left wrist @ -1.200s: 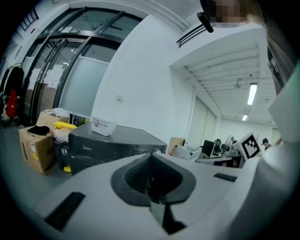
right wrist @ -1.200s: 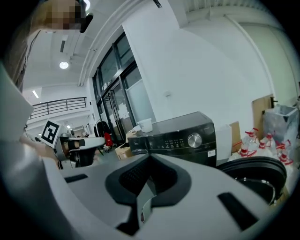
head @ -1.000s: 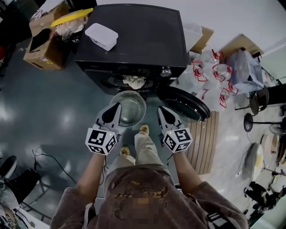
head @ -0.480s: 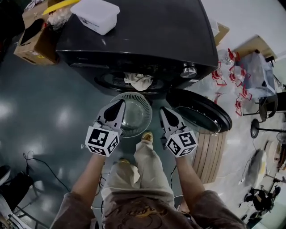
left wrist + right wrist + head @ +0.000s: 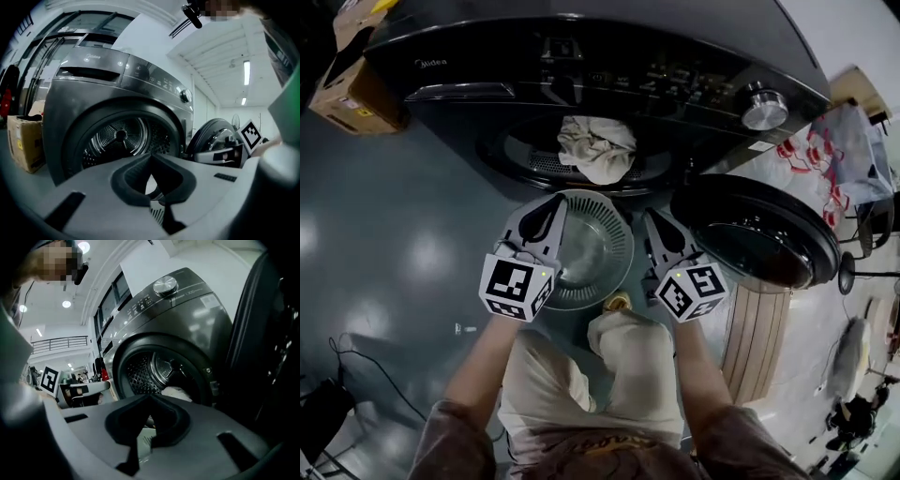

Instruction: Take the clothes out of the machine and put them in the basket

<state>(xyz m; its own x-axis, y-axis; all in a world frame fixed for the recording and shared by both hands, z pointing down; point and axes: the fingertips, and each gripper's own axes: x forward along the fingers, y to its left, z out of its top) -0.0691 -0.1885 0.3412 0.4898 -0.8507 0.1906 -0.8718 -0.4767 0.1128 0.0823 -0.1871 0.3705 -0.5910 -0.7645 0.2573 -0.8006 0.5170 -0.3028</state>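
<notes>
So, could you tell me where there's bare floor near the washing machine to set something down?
Bare glossy grey floor lies left of the round grey slatted basket, out to the brown cardboard box. The right is crowded: open round machine door, wooden slatted board.

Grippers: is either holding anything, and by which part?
Nothing is held. The left gripper and right gripper jaws are shut and empty; the clothes lie in the machine opening.
</notes>
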